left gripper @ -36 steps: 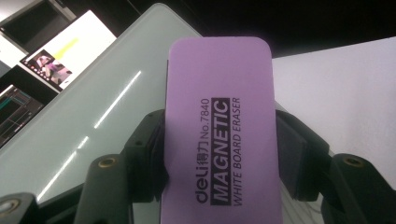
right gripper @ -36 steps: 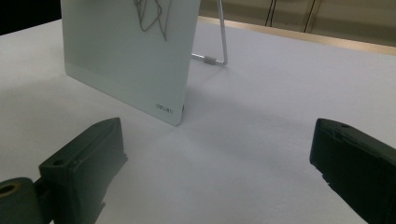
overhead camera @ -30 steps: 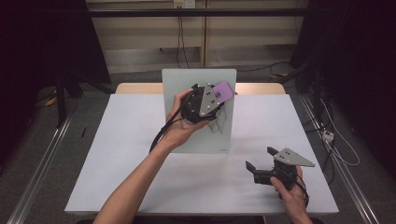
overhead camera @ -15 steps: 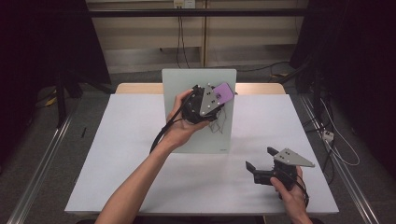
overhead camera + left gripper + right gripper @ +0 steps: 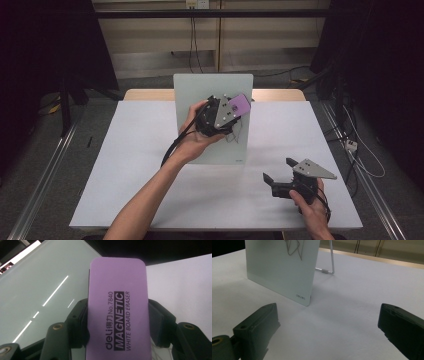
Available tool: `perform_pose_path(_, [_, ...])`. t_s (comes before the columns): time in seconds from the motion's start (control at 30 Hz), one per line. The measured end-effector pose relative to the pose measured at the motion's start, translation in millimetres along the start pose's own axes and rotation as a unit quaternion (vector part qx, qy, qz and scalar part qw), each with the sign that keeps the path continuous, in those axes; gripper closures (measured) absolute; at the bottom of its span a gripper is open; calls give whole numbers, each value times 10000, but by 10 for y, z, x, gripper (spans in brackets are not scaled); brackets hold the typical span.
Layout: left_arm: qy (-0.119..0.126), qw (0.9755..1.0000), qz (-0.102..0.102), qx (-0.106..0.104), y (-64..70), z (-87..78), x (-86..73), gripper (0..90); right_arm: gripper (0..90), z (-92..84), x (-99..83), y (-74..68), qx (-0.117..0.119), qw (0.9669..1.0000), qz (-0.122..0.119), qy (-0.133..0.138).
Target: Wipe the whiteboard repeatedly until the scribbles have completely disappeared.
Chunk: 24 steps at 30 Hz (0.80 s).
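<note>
One purple eraser point(image 5: 117, 310) is clamped between the jaws of the left tool point(image 5: 225, 112) and is held flat against the upper right part of the single glass board point(image 5: 200, 95), probably so that the drawn lines point(image 5: 294, 247) can be wiped. The board is propped upright on the tabletop point(image 5: 135, 165). The right tool point(image 5: 280, 172) is rested low on the tabletop, jaws apart and empty, apparently kept clear.

Table point(image 5: 150, 165) evenly lit, surroundings dark; streaks of glare cross the whiteboard point(image 5: 37, 290).

Black claw point(image 5: 276, 170) with grey 3-cornered plate, trailing black cable.
</note>
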<state>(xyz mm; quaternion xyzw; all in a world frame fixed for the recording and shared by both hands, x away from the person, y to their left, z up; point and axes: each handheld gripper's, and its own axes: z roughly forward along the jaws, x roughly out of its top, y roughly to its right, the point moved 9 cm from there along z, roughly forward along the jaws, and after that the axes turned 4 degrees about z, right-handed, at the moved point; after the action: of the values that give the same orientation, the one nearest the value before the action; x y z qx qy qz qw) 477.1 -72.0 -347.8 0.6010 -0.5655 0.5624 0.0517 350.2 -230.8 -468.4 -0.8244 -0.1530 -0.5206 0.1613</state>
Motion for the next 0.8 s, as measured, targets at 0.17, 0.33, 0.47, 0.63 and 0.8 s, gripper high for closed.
perform_pose_path(0.17, [-22, 10000, -12, -56, 59, 8, -43, 410, 28, -3, -1, 2, 0, 10000, -4, -1])
perform_pose_path(0.33, [-76, 9999, 39, -119, 132, 21, -89, 410, 28, 0, -1, -1, -1, 10000, 2, -5])
perform_pose_path(0.47, [-112, 9998, 95, -164, 174, 32, -110, 409, 28, 1, -4, 0, 0, 10000, -13, -18])
perform_pose_path(0.63, [-131, 9997, 50, -217, 173, 34, -106, 409, 28, 3, -3, 2, -3, 10000, -11, -18])
perform_pose_path(0.8, [-160, 9995, -78, -264, 116, 17, -74, 410, 28, 6, -2, 0, 14, 10000, -19, -14])
